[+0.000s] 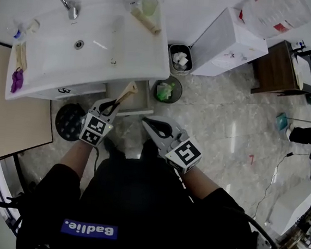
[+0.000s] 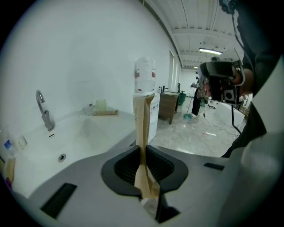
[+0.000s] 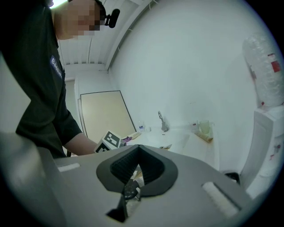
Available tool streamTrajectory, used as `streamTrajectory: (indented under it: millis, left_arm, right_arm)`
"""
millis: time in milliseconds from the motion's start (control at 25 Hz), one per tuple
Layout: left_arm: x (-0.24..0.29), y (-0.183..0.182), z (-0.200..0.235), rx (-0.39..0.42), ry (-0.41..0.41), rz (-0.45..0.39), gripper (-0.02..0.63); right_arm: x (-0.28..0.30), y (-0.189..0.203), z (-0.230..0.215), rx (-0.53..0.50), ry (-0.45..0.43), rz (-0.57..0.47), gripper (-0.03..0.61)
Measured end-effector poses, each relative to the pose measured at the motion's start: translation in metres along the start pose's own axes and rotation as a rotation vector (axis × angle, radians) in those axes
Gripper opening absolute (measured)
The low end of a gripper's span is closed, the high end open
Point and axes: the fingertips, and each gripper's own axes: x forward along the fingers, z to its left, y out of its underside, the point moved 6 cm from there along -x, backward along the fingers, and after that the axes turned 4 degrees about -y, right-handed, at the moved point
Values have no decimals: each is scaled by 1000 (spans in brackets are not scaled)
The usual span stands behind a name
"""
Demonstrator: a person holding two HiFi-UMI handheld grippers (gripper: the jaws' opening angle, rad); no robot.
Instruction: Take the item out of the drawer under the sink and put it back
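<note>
**Paper packet hangs over open drawer in left gripper's pinch**

A person stands at a white sink (image 1: 153,66) with a gripper in each hand. The drawer (image 1: 142,95) below the basin is pulled out. The left gripper (image 1: 112,107) is clamped on a flat tan paper packet (image 2: 143,128), its ribbed pads pressing the two broad faces near the lower end. Most of the packet's length stands free above the jaws and leans over the open drawer in the head view. The right gripper (image 1: 156,128) waits just beside it over the floor, jaws drawn together with nothing between them.

The packet looks light and thin, more like a sleeve of kraft paper than anything rigid. What it holds cannot be told. It should weigh little on the jaws, but paper of this kind creases easily and may bend or sway at the unsupported end. A low grip gives a long lever to any knock against the drawer wall, so a hold nearer the middle, across the flat faces, would likely steady it. The paper surface seems matte, so slipping looks less of a worry than crumpling.
</note>
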Motion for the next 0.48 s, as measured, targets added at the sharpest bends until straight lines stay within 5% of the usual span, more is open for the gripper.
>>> streamTrajectory:
  millis: [480]
  left_arm:
    - [74, 45, -1, 110, 65, 196, 47]
  right_arm:
    - [-14, 14, -19, 22, 26, 20, 2]
